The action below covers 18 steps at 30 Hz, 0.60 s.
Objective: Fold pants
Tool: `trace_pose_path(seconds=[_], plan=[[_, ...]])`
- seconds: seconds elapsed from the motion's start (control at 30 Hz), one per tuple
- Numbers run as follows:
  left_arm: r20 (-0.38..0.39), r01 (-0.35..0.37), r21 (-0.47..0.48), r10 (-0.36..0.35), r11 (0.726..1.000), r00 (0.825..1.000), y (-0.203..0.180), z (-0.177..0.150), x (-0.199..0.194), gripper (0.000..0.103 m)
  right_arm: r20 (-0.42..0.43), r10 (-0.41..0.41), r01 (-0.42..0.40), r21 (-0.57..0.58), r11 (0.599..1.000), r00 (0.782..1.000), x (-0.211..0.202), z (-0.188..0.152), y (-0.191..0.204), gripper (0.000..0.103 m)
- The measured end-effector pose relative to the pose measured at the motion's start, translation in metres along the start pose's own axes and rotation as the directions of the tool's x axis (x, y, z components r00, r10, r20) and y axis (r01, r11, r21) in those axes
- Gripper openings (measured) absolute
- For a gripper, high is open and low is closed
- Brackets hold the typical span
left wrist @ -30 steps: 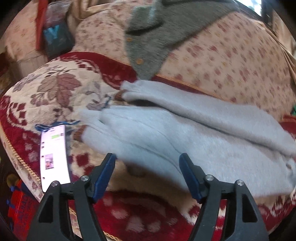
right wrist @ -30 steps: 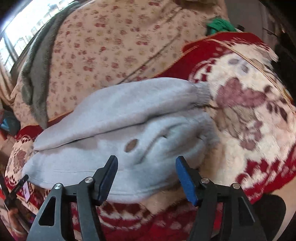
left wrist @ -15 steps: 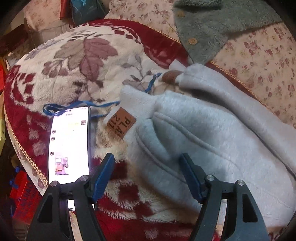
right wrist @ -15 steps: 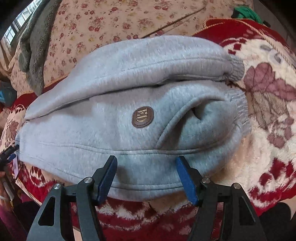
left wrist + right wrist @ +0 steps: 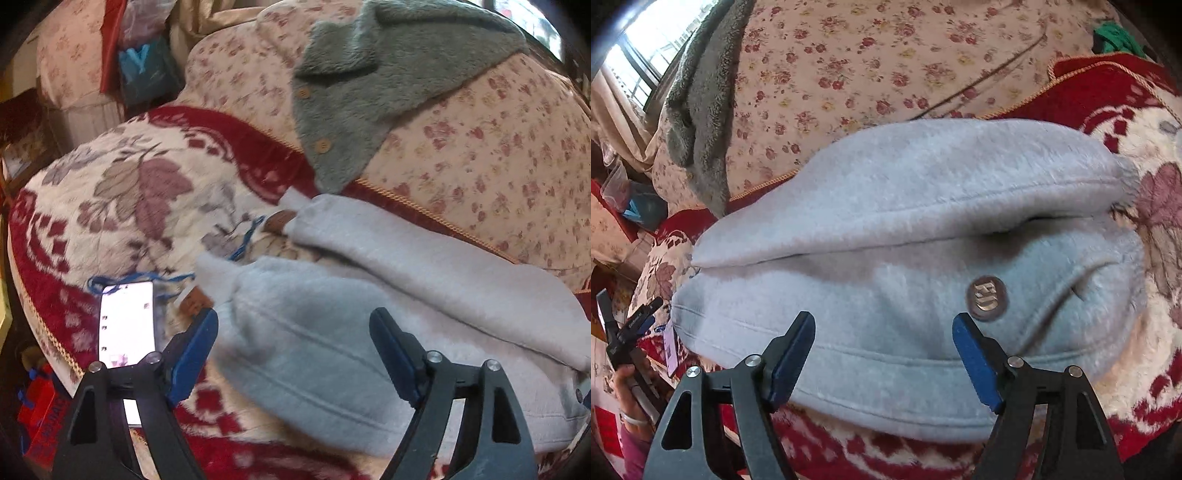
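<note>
The light grey fleece pants lie lengthwise across a red and cream blanket, one leg alongside the other. Their left end carries brown labels. A round brown badge sits on the near leg of the pants. My left gripper hovers over the pants' left end; its jaws are opening and its pads press on nothing. My right gripper hangs over the near edge of the pants, left of the badge; its jaws are opening too, with cloth below them but not pinched.
A lit phone with a blue cord lies on the blanket left of the pants. A grey-green fuzzy cardigan drapes over the floral cushion behind. A hand holds the left gripper at the far left.
Both grippers' jaws stand wider apart. The left gripper has pulled back and right from the phone. The right gripper has slid left along the pants, so the badge now sits to its right.
</note>
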<state>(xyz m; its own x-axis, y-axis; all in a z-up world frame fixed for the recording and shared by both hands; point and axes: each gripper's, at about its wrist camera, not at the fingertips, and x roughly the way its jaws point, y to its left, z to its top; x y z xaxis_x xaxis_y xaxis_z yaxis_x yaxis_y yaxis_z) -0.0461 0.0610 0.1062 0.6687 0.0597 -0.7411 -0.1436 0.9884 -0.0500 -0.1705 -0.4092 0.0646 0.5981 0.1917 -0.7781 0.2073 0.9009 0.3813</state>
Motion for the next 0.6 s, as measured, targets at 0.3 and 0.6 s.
trace_pose_path(seconds=[0.3, 0.6], plan=[[0.054, 0.036, 0.084, -0.041, 0.996, 0.998, -0.053, -0.003, -0.008, 0.083, 0.081, -0.033, 0.040, -0.083, 0.996, 0.996, -0.008, 0.011, 0.031, 0.083], [0.078, 0.071, 0.159, -0.084, 0.985, 0.993, -0.094, -0.012, -0.017, 0.083, 0.091, -0.036, 0.047, -0.119, 0.992, 0.995, 0.000, 0.014, 0.050, 0.085]])
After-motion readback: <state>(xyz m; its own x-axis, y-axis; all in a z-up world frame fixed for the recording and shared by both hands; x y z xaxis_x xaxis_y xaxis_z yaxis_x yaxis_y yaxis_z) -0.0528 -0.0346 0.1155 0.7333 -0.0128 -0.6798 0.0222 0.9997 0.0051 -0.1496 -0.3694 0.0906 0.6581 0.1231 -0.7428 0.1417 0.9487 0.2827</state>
